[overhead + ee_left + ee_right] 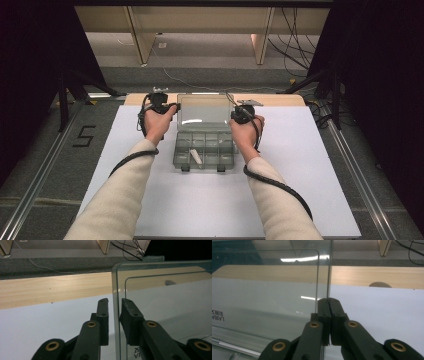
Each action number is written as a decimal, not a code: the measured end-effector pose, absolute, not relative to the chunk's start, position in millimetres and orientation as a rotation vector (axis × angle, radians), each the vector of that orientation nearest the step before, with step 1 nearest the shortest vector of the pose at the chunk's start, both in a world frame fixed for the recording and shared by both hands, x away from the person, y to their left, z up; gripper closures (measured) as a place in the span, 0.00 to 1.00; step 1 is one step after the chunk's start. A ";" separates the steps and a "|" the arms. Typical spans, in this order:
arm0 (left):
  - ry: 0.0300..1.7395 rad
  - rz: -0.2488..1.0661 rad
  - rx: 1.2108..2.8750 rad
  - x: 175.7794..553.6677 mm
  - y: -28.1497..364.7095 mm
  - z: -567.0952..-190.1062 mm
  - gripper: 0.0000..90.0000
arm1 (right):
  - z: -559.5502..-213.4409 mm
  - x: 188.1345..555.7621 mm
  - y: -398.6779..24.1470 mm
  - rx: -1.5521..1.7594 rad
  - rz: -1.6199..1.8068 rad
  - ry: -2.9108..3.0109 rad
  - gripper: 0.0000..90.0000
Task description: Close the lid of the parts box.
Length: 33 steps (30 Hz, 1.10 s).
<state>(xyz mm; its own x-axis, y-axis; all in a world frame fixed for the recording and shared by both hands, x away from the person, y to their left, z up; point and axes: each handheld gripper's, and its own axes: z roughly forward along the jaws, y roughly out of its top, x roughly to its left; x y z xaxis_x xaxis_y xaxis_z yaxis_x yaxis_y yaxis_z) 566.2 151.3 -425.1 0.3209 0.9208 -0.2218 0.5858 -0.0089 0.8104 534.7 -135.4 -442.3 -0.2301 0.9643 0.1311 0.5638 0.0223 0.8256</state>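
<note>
I hold a gripper in each hand at the raised clear lid (205, 111) of a transparent compartment box (204, 150), which sits on the white table sheet (150, 200) near the far wooden edge (137, 98) of the table. My left gripper (172, 106) stands at the lid's left edge; in the left gripper view the lid's edge (115, 302) rises between my two black jaws, which stand slightly apart, with a small gap showing on the left side of the plastic, so they are not pressing on it. My right gripper (234, 116) is at the lid's right edge; in the right gripper view its jaws (328, 305) are pinched together on the thin edge of the lid (328, 270), clamping it with no gap showing. The lid stands roughly upright behind the open tray, whose small compartments face up; a pale, narrow item (195, 156) lies in one of the front compartments, too small to name. My sleeves (115, 200) reach in from the near side, cables trailing from both grippers.
</note>
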 end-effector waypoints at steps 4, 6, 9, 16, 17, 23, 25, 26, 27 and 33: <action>1.386 0.464 1.686 567.3 149.8 -421.9 0.91 | -440.4 531.9 -136.0 1.543 1.116 1.835 0.99; 1.400 0.469 1.672 566.1 148.2 -420.7 0.95 | -439.9 530.5 -136.0 1.546 1.115 1.835 0.99; 1.402 0.475 1.670 563.3 147.7 -418.8 0.97 | -440.2 529.4 -137.6 1.542 1.123 1.835 0.99; 1.370 0.486 1.673 556.0 149.4 -415.3 0.97 | -435.9 530.0 -140.9 1.532 1.139 1.862 0.97; 1.366 0.487 1.679 554.8 149.8 -414.7 0.97 | -433.6 530.1 -140.9 1.527 1.146 1.861 0.95; 1.354 0.496 1.681 549.4 150.0 -412.5 0.97 | -415.8 536.5 -140.5 1.479 1.192 1.839 0.89; 1.342 0.496 1.681 548.6 150.6 -412.5 0.97 | -410.2 537.7 -140.7 1.477 1.204 1.831 0.89; 1.340 0.497 1.684 548.2 150.9 -412.3 0.97 | -408.1 538.9 -141.1 1.470 1.210 1.822 0.89; 1.339 0.498 1.691 547.6 151.1 -411.9 0.97 | -406.5 539.4 -141.2 1.469 1.206 1.818 0.89; 1.329 0.495 1.693 546.9 151.3 -411.1 0.97 | -402.0 543.0 -142.8 1.467 1.207 1.801 0.94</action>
